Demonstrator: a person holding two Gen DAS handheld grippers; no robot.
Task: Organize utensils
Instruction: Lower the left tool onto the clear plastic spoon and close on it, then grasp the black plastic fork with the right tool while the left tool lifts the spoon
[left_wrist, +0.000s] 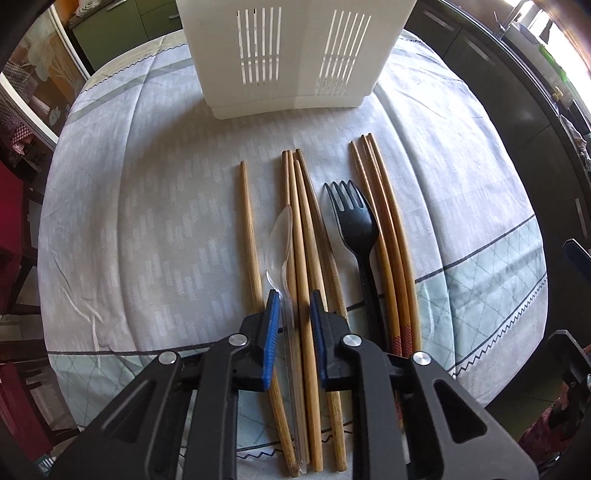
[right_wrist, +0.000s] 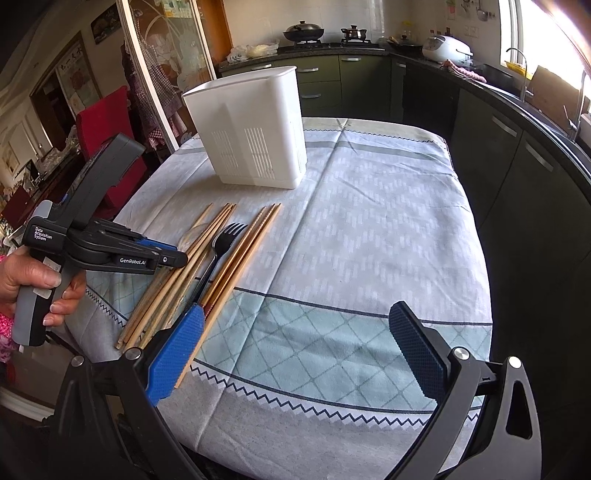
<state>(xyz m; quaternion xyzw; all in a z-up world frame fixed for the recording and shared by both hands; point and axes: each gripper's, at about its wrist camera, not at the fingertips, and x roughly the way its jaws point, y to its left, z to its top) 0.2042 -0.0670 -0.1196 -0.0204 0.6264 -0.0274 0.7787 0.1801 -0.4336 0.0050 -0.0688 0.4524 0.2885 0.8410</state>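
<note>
Several wooden chopsticks (left_wrist: 301, 236) lie side by side on the tablecloth, with a clear plastic spoon (left_wrist: 279, 240) and a black plastic fork (left_wrist: 356, 225) among them. A white slotted utensil holder (left_wrist: 284, 55) stands upright behind them. My left gripper (left_wrist: 294, 299) hovers low over the near ends, its jaws partly open around the spoon handle and a chopstick, not clamped. In the right wrist view the left gripper (right_wrist: 173, 254) sits above the chopsticks (right_wrist: 221, 258) and fork (right_wrist: 221, 243), with the holder (right_wrist: 251, 129) beyond. My right gripper (right_wrist: 295, 343) is wide open and empty over the cloth.
The table (right_wrist: 369, 221) has a pale blue patterned cloth. A red chair (right_wrist: 107, 129) stands at its far left. Dark kitchen cabinets (right_wrist: 517, 166) run along the right side and back.
</note>
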